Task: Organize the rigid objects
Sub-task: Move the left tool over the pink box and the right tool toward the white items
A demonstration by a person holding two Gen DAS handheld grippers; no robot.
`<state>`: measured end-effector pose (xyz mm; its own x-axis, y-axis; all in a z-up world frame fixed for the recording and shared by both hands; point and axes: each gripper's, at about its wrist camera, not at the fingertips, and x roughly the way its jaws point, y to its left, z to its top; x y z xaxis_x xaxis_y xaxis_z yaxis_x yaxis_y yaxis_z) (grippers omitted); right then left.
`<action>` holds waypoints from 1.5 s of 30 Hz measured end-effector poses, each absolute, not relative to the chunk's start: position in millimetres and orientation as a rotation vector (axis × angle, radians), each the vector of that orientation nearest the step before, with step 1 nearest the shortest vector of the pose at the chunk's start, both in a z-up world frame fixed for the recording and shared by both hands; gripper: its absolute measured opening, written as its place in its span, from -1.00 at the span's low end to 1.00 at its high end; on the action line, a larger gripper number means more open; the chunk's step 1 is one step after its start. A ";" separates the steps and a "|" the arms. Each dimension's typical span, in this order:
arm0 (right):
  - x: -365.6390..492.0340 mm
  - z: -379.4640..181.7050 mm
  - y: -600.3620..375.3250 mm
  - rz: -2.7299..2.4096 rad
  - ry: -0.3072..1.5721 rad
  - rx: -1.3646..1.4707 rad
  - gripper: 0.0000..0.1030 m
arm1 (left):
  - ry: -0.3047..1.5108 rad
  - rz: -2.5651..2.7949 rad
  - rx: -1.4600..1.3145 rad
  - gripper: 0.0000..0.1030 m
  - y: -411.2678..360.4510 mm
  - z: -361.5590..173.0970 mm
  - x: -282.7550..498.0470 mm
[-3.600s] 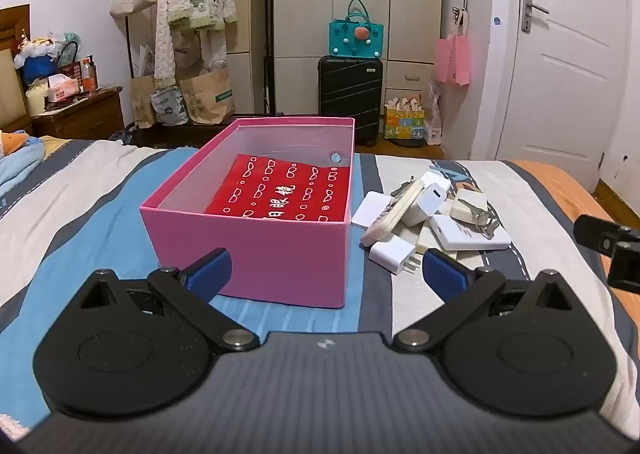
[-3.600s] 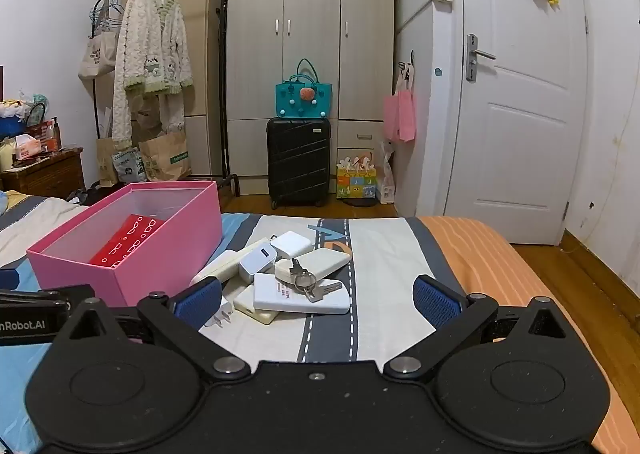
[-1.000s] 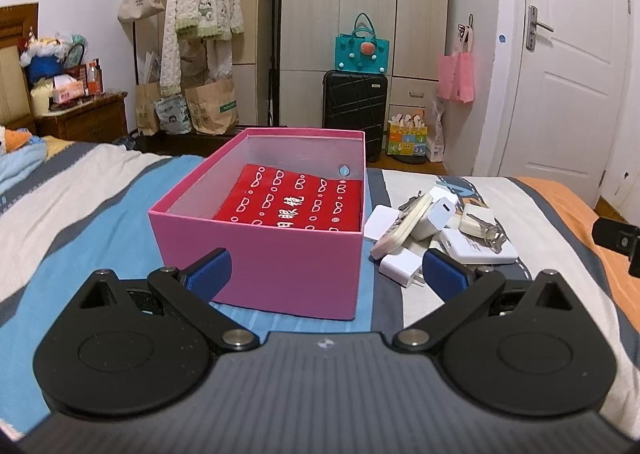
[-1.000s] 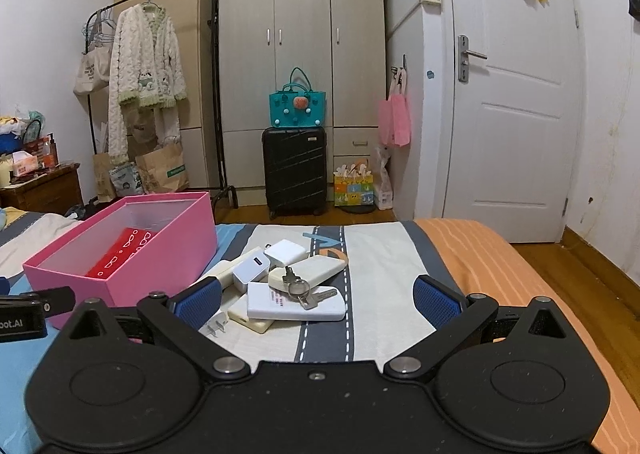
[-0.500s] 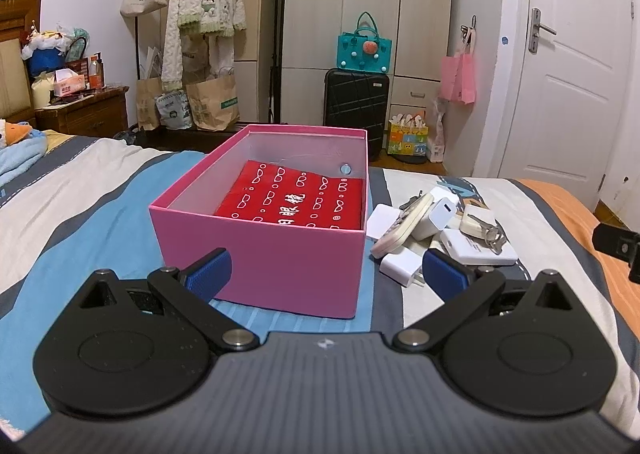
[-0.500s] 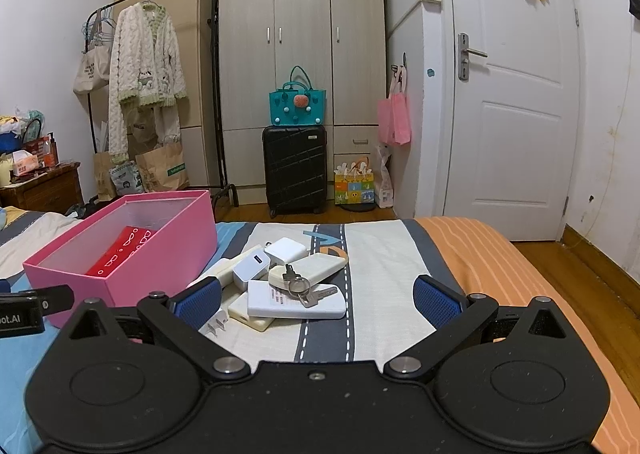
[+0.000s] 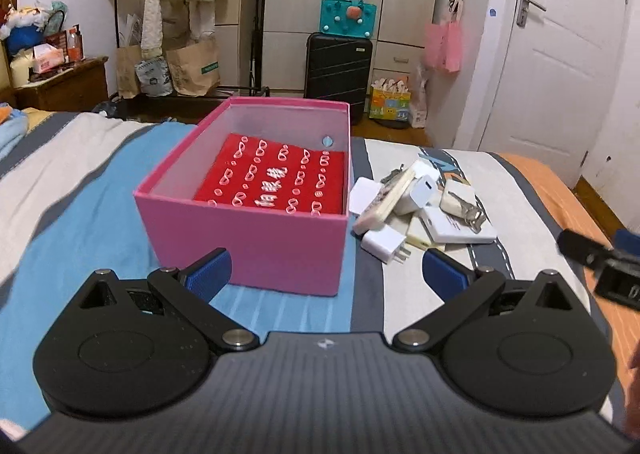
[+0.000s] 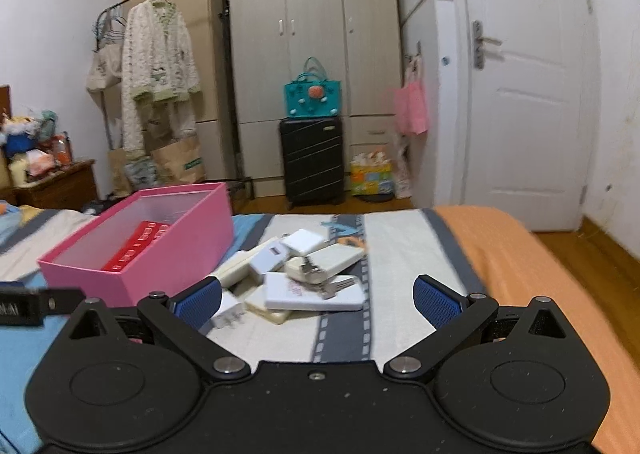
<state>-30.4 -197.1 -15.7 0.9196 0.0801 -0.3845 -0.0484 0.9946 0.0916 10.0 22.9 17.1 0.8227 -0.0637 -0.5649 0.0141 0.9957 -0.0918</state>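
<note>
A pink open box (image 7: 256, 246) (image 8: 160, 266) sits on the striped bed with a red patterned case (image 7: 276, 182) lying flat inside. Right of it lies a heap of white chargers and power banks (image 7: 420, 206) (image 8: 296, 274), with a bunch of keys (image 7: 468, 210) (image 8: 324, 282) on top. My left gripper (image 7: 326, 272) is open and empty, just short of the box's near wall. My right gripper (image 8: 316, 302) is open and empty, close in front of the heap. The right gripper also shows at the edge of the left wrist view (image 7: 600, 254).
The bed's orange part (image 8: 520, 274) spreads to the right, with wooden floor (image 8: 580, 250) past its edge. Behind stand a black suitcase (image 8: 312, 158), a wardrobe (image 8: 316, 34), a clothes rack (image 8: 156, 62), a wooden nightstand (image 7: 60, 86) and a white door (image 8: 528, 94).
Both grippers have tipped down and moved forward. The box and the heap now sit nearer and lower in view. Both stay open; nothing on the bed has shifted.
</note>
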 end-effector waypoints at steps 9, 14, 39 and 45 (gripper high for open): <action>0.4 15.6 -203.5 0.225 0.324 0.084 1.00 | 0.786 -0.089 0.121 1.00 33.6 86.1 51.7; 36.6 35.6 -200.5 0.317 0.407 0.077 1.00 | 0.859 -0.073 0.244 1.00 45.6 109.9 92.4; 175.2 24.8 -161.2 0.538 0.794 -0.005 1.00 | 1.044 -0.137 0.008 0.94 148.6 46.4 254.4; 174.1 16.0 -157.6 0.511 0.715 -0.074 1.00 | 1.035 -0.111 -0.031 0.83 167.9 30.0 260.0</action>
